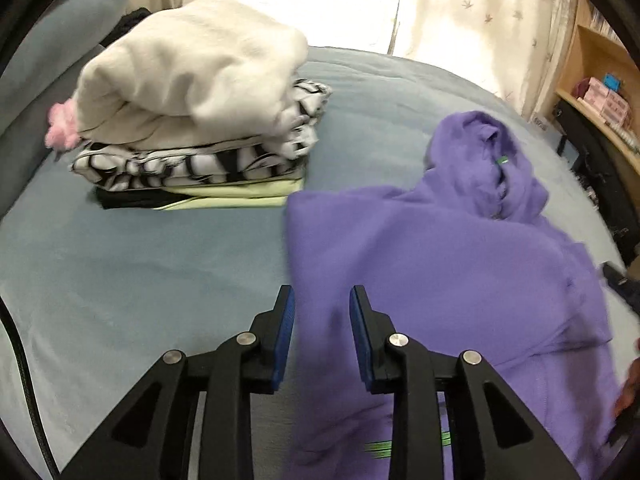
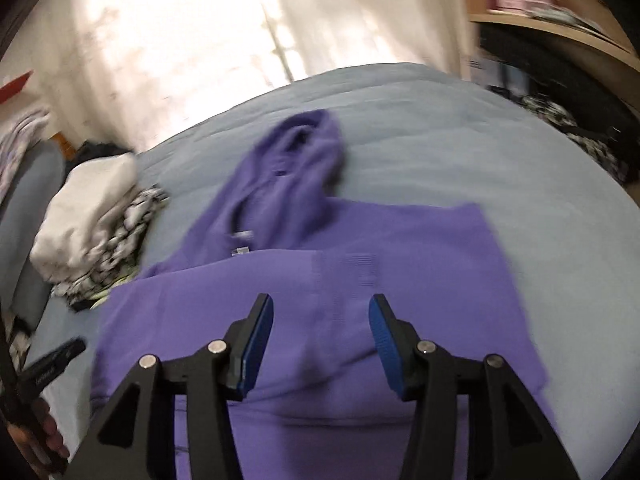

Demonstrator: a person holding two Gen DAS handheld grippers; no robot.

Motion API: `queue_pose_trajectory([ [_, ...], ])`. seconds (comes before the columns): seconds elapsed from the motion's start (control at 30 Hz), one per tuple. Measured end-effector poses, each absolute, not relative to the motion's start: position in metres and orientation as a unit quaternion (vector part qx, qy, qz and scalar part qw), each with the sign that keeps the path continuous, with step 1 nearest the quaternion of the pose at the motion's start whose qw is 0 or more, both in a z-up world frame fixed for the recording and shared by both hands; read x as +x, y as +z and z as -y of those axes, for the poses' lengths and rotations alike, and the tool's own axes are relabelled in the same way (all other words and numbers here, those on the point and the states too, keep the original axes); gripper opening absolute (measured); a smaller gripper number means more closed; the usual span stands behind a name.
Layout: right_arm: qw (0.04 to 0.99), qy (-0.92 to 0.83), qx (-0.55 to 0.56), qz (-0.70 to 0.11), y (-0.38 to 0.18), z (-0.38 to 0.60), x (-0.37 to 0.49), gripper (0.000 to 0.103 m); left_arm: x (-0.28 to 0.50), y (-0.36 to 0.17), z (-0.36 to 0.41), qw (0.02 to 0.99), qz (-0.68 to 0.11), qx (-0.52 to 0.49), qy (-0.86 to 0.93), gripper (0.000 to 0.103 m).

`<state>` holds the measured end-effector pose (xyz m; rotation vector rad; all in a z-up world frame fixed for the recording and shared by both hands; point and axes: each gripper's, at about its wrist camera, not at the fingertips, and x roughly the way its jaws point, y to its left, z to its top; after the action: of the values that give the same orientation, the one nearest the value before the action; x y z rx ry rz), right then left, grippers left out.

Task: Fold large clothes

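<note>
Left wrist view: your left gripper (image 1: 322, 300) hangs over the near left edge of the purple hoodie (image 1: 440, 248), which lies spread on the grey-blue bedcover (image 1: 140, 264). Its jaws stand narrowly apart, blue pads (image 1: 286, 344) facing each other, with nothing clamped between them; the hoodie's edge passes beneath the gap, and the left finger sits over bare cover. The hood (image 1: 492, 160) points away from you, toward the curtains (image 1: 460, 12). A stack of folded clothes (image 1: 200, 136), cream garment on top, rests on the cover to the far left, apart from the hoodie. A shelf unit (image 1: 600, 92) stands at the right edge. At the far right you can make out part of the other gripper, blurred. Right wrist view: your right gripper (image 2: 320, 316) is positioned over the hoodie's folded body (image 2: 360, 248), jaws moderately open and empty, both pads (image 2: 382, 332) clear of the fabric, which lies below and ahead of the fingertips. The hood (image 2: 304, 148) extends up and left from the body. The folded stack (image 2: 92, 216) appears at the left, just beside the hoodie's near left corner. Your left hand (image 2: 44, 432) with its gripper shows at the lower left edge. This view is motion-blurred; whether the fingers touch the cloth cannot be confirmed.
</note>
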<state>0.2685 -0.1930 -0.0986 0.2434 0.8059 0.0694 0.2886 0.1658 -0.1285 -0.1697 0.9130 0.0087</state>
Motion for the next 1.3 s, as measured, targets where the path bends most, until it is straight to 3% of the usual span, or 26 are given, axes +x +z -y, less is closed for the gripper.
queue_pose_trajectory([
  [0.2, 0.904, 0.082, 0.11, -0.405, -0.116, 0.132, 0.301, 0.05, 0.338, -0.144, -0.138, 0.873, -0.467, -0.14, -0.014, 0.027],
  [0.47, 0.9, 0.047, 0.073, -0.426, -0.151, 0.125, 0.34, 0.048, 0.38, -0.194, -0.119, 0.877, -0.468, -0.106, 0.014, 0.027],
  [0.5, 0.9, 0.031, 0.071, -0.429, -0.156, 0.143, 0.343, 0.044, 0.38, -0.197, -0.123, 0.881, -0.461, -0.11, 0.006, 0.027],
  [0.57, 0.897, 0.042, 0.092, -0.431, -0.161, 0.175, 0.342, 0.006, 0.377, -0.2, -0.128, 0.885, -0.452, -0.112, -0.012, 0.027],
  [0.6, 0.895, 0.043, 0.099, -0.432, -0.162, 0.192, 0.339, 0.0, 0.376, -0.2, -0.129, 0.887, -0.448, -0.112, -0.019, 0.027],
  [0.63, 0.895, 0.047, 0.106, -0.43, -0.161, 0.207, 0.333, 0.0, 0.375, -0.2, -0.131, 0.888, -0.445, -0.111, -0.023, 0.027],
  [0.73, 0.893, -0.062, 0.055, -0.441, -0.165, 0.241, 0.321, 0.015, 0.374, -0.202, -0.134, 0.889, -0.441, -0.117, -0.027, 0.027],
  [0.87, 0.884, -0.029, 0.135, -0.447, -0.172, 0.282, 0.306, 0.014, 0.373, -0.201, -0.129, 0.893, -0.438, -0.1, -0.02, 0.027],
  [1.0, 0.879, -0.034, 0.139, -0.455, -0.168, 0.278, 0.302, 0.018, 0.375, -0.201, -0.126, 0.892, -0.442, -0.088, -0.015, 0.027],
  [1.1, 0.877, -0.036, 0.145, -0.457, -0.166, 0.268, 0.3, 0.029, 0.375, -0.196, -0.123, 0.889, -0.451, -0.084, -0.002, 0.027],
  [1.3, 0.868, -0.04, 0.147, -0.472, -0.156, 0.257, 0.287, 0.029, 0.36, -0.177, -0.109, 0.879, -0.475, -0.039, 0.025, 0.029],
])
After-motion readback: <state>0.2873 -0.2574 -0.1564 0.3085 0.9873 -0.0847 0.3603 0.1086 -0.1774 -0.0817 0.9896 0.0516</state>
